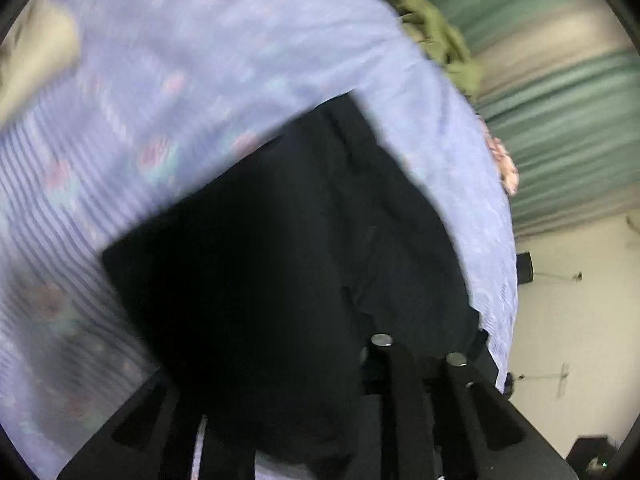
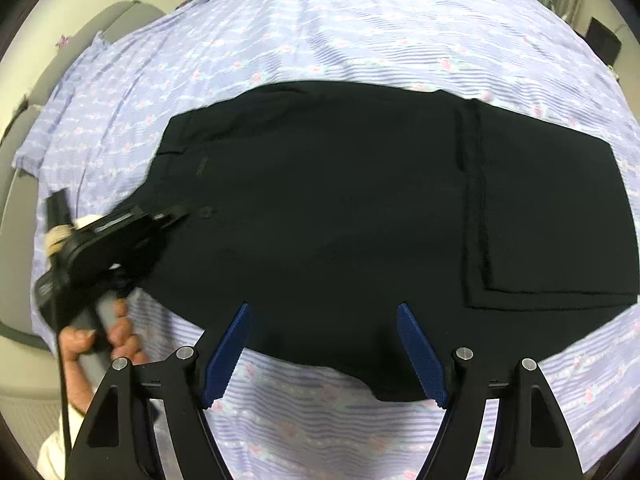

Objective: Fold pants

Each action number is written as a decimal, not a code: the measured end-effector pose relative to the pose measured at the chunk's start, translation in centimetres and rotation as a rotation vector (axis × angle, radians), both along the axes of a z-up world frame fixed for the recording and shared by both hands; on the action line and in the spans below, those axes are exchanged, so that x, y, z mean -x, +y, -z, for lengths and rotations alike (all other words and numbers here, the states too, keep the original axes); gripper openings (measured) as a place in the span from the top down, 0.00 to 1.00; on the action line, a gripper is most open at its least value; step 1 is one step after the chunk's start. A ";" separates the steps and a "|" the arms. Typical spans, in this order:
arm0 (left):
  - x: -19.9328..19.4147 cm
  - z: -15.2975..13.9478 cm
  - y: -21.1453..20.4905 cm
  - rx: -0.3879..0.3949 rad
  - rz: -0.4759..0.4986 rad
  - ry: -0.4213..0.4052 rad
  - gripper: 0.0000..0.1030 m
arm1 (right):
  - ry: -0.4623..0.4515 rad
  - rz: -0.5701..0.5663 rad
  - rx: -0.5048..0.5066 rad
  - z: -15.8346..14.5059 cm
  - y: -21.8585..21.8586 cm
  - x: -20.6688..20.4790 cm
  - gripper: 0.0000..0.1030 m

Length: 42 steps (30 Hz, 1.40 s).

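Pants (image 2: 340,216) lengthwise left-right on sheet (image 2: 360,32), left gripper (image 2: 180,214) fingers clenched on waist, right gripper (image 2: 324,354) released.

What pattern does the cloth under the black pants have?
The lilac bed sheet has thin stripes with rows of small pink flowers, clearest in the right wrist view.

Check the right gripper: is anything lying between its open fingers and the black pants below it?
Nothing visible. The right gripper hangs open over the near edge of the black pants, with only the floral sheet around them. The left gripper is off at the pants' left end.
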<state>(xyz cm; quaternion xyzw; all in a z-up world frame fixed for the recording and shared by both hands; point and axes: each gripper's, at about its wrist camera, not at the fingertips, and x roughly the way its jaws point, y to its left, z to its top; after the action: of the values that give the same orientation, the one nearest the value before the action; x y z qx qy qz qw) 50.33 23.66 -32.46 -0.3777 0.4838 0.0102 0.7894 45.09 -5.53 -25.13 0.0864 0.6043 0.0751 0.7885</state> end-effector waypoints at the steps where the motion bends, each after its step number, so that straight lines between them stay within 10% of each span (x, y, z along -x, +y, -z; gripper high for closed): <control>1: 0.2 -2.0 -0.9 -0.042 0.022 -0.031 0.84 | -0.005 0.013 -0.007 -0.4 -1.0 0.2 0.26; 10: 0.9 -15.2 -11.6 -0.488 0.243 -0.217 0.84 | -0.097 0.141 -0.051 -6.5 -12.2 4.3 0.26; 20: 2.5 -22.3 -27.9 -0.674 0.456 -0.309 0.84 | -0.235 0.265 -0.048 -12.9 -24.9 11.7 0.26; 27: 2.3 -19.5 -39.5 -0.748 0.568 -0.251 0.84 | -0.274 0.343 -0.048 -14.3 -34.3 14.6 0.26; 34: 1.5 -10.5 -51.0 -0.779 0.693 -0.082 0.84 | -0.230 0.377 -0.007 -12.2 -42.6 15.1 0.26; 42: 2.6 -6.3 -55.7 -0.808 0.661 0.016 0.77 | -0.156 0.355 -0.019 -8.4 -48.4 14.2 0.26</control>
<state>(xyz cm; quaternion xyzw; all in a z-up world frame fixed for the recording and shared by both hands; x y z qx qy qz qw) 47.68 -32.03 -26.11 0.1303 0.5405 -0.0509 0.8296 30.89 -53.93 -16.75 0.1932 0.5160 -0.0530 0.8329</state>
